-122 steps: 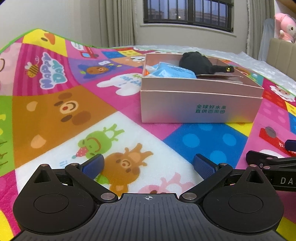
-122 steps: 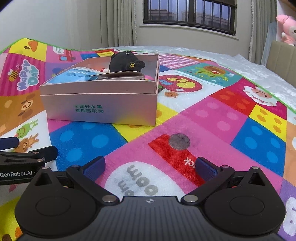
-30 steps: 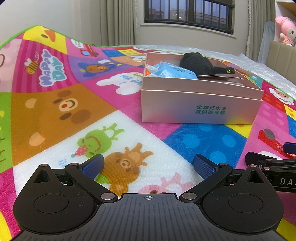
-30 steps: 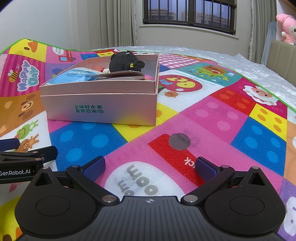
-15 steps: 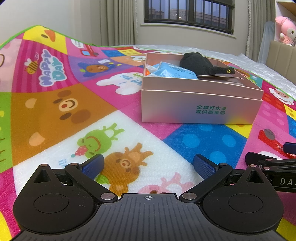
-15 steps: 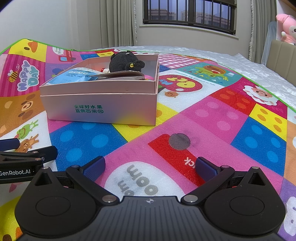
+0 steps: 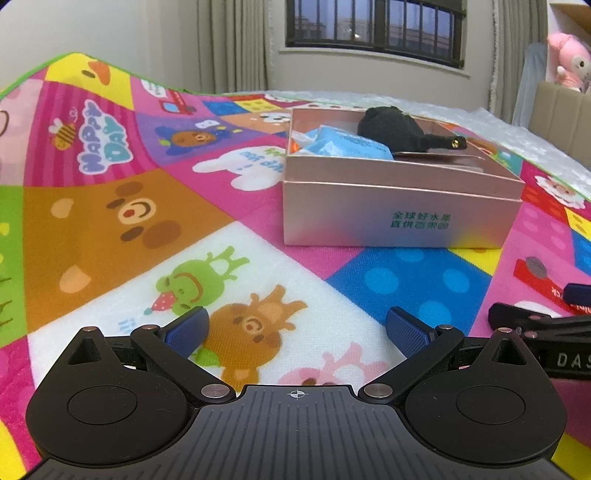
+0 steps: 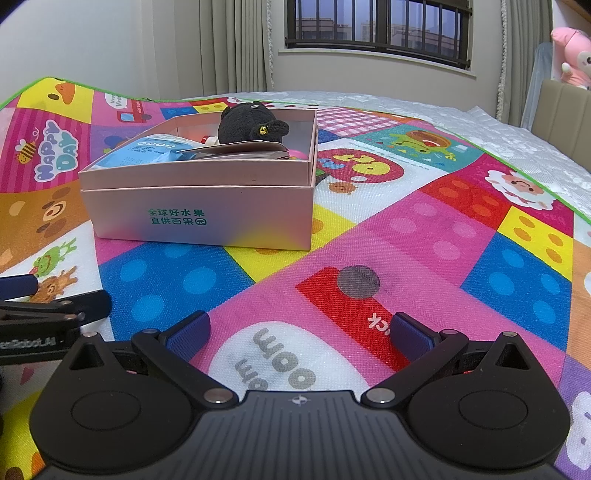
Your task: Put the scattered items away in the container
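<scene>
A pink box (image 7: pixel 399 218) with green printed characters on its near wall sits on a bright cartoon play mat (image 7: pixel 110 221) spread over a bed, toward the mat's far side and well in from its green edge. Inside the box lie a black plush toy (image 7: pixel 391 129) at the far end, a light blue packet (image 7: pixel 343 146) against the left wall, and a flat dark card (image 8: pixel 240 151) tilted across the middle under the plush. A small orange and white item shows behind the packet, too hidden to tell what it is.

The left gripper (image 7: pixel 295 328) hangs low over the mat's near edge, above the printed deer, its jaws spread wide and empty. The right gripper (image 8: pixel 299 328) is just beside it, also released with nothing between its blue pads (image 8: pixel 410 334), above a red patch with a grey dot (image 8: pixel 359 282) printed on the mat. Each gripper shows at the edge of the other's view.

A pink plush (image 8: pixel 570 55) sits on a beige headboard beyond the mat's far right corner, under a barred window (image 8: pixel 376 26).
</scene>
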{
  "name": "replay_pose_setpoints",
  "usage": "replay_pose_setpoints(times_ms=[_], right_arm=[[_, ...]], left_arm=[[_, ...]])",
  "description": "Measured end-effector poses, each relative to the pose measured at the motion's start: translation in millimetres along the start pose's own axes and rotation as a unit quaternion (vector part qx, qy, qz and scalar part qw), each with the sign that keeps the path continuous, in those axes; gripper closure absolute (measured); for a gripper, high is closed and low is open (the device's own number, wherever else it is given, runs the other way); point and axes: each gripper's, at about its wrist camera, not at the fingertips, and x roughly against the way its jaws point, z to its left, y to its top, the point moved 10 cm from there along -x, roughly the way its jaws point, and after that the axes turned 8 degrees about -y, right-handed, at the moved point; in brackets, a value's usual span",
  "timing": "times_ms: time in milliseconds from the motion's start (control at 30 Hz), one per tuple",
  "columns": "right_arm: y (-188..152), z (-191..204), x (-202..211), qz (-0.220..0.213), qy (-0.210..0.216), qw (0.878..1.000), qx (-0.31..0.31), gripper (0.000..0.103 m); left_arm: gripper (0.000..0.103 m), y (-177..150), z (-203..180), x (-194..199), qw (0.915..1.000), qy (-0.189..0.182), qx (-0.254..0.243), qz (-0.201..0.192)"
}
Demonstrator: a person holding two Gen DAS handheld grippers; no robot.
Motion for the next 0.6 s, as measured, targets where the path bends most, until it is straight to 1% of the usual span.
replay_pose_setpoints(times_ms=[100, 267, 600], right_arm=[[0.0, -0.1, 0.0, 0.0, 0.0, 1.0, 0.0, 0.0], [0.0, -0.3, -0.2, 0.0, 0.0, 1.0, 0.0, 0.0], [-0.2, -0.2, -0.3, 0.0, 0.0, 1.0, 0.0, 0.0]], left_arm=[[0.0, -4.0, -1.3, 5.2, 0.9998, -0.017, 0.004, 0.007], [0.0, -9.8, -6.3, 11.6, 0.9998, -0.005, -0.008, 0.017], [0.0, -9.4, -4.2, 10.2, 0.9999, 0.001, 0.003, 0.015]])
